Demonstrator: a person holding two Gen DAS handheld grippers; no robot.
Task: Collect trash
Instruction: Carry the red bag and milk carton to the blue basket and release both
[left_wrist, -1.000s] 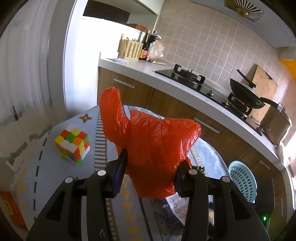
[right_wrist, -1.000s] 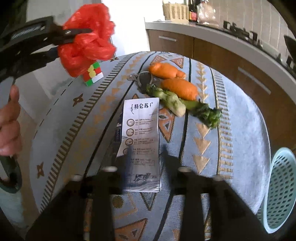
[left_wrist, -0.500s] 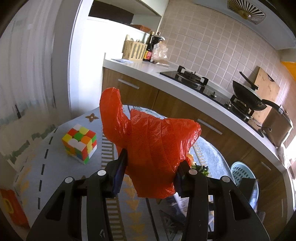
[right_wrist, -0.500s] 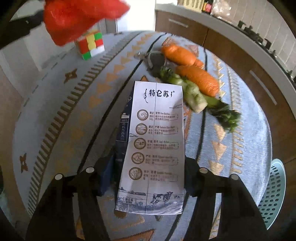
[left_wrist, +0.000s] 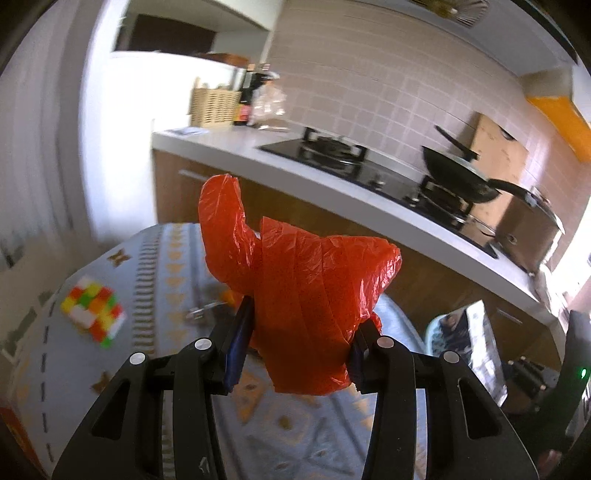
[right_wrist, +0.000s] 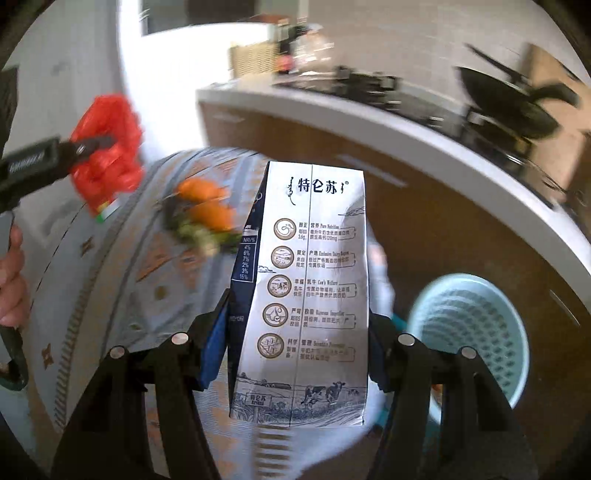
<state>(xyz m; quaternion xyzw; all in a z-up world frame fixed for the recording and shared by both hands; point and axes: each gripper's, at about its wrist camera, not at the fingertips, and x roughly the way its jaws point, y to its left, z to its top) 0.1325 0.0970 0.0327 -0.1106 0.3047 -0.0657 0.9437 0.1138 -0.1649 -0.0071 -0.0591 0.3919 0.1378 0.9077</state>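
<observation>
Gripping milk carton (right_wrist: 303, 295) lifted off table since before, right jaws clamped, left jaws holding red bag (left_wrist: 306, 295).

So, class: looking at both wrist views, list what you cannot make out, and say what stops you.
- Left wrist view: the table behind the red bag, which hides it.
- Right wrist view: carrots and greens, blurred.
- Right wrist view: inside of the blue basket, partly hidden by the right tool; the milk carton hides the table edge.

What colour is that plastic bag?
Bright red-orange plastic bag, clearest in the left wrist view.
</observation>
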